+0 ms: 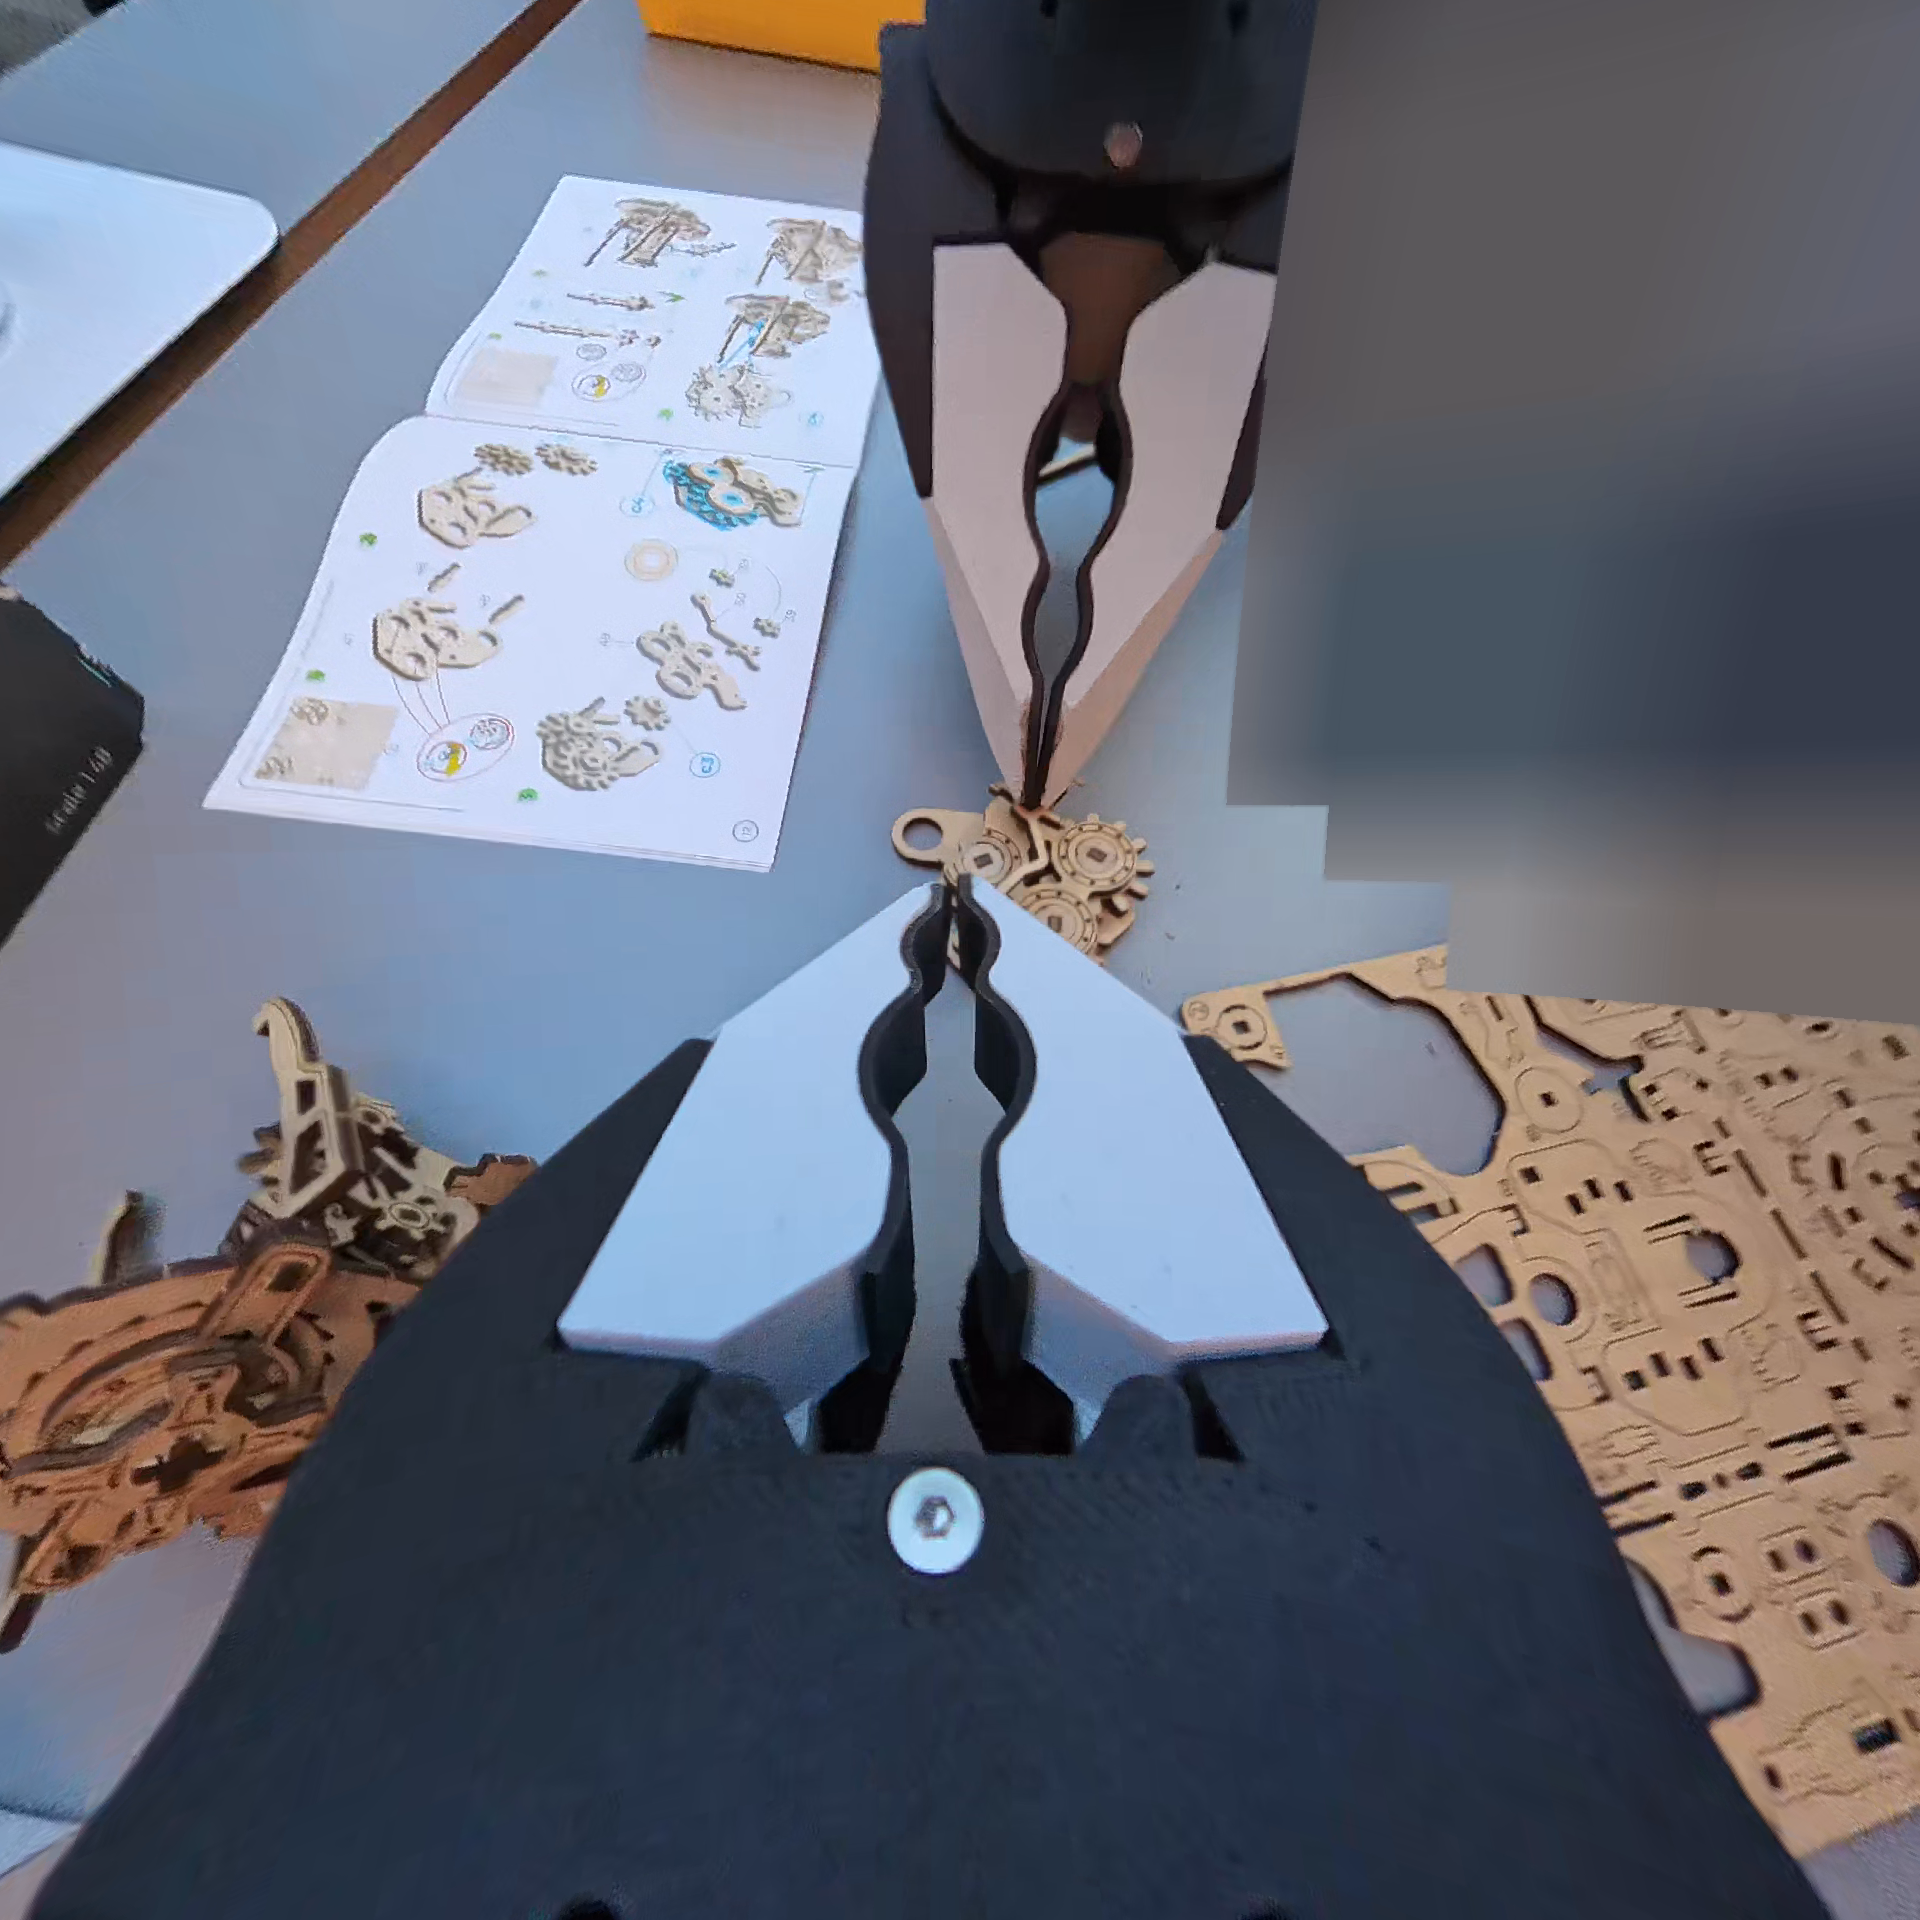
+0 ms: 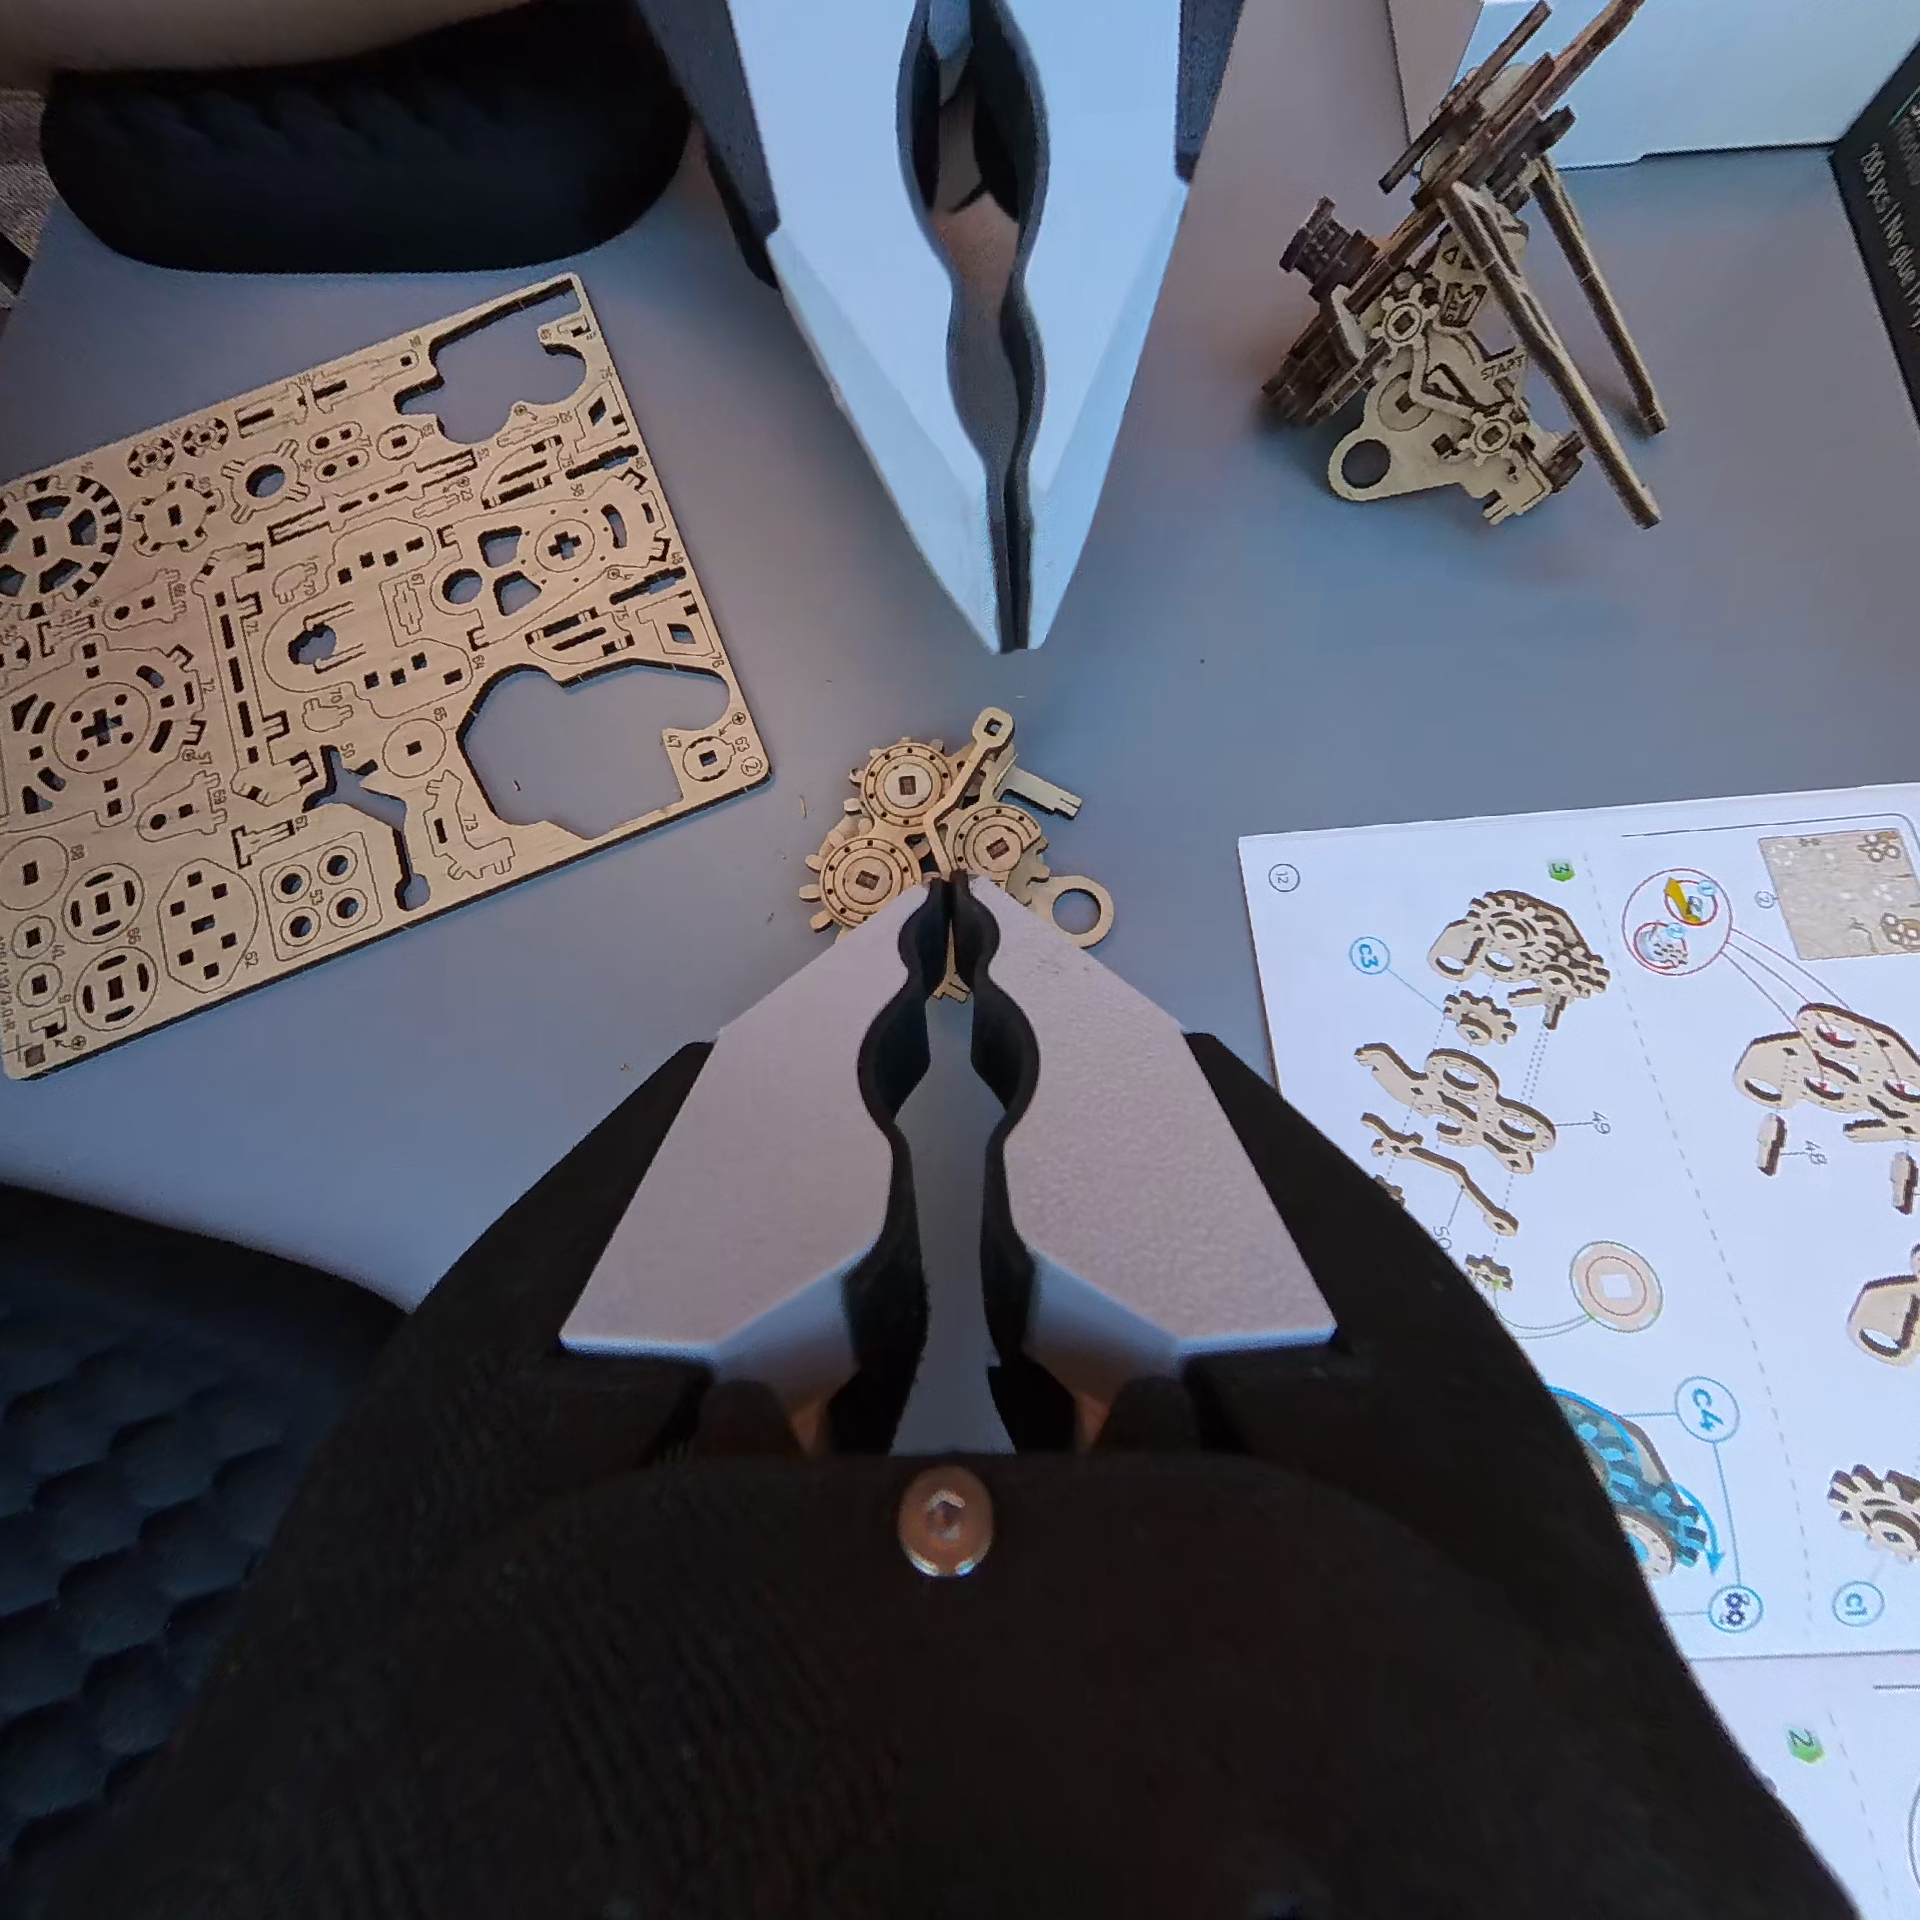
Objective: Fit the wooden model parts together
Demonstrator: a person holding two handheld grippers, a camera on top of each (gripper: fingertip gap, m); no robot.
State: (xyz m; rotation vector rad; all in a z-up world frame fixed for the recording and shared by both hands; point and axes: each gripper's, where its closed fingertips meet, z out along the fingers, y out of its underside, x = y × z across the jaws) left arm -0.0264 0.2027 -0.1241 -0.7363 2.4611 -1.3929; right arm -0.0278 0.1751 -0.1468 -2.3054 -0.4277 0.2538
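Roughly mid-build: gear cluster (image 2: 940, 831) lies mid-table, between the part sheet (image 2: 343, 665) and the manual (image 2: 1558, 1143). Right gripper (image 2: 954, 885) is pinched on its slim lever; left gripper (image 1: 958, 894) is nearly closed at the cluster's edge, grip unclear. Larger sub-assembly (image 2: 1455, 343) is built; joining remains.

Small flat wooden gear sub-assy (image 2: 935, 831) sits mid-table, boxed in: perforated tan plywood parts sheet (image 2: 312, 665) one side, open white instruction booklet (image 2: 1621, 1143) the other, both flat, so passable from above. Tall half-built brown wooden model (image 2: 1455, 353) stands upright, well apart from sub-assy. Bare grey tabletop (image 2: 1299, 665) strips betw. these; L gripper (image 2: 1013, 644) tips just beside sub-assy, R gripper (image 2: 954, 883) tips touching it, opposite ends.
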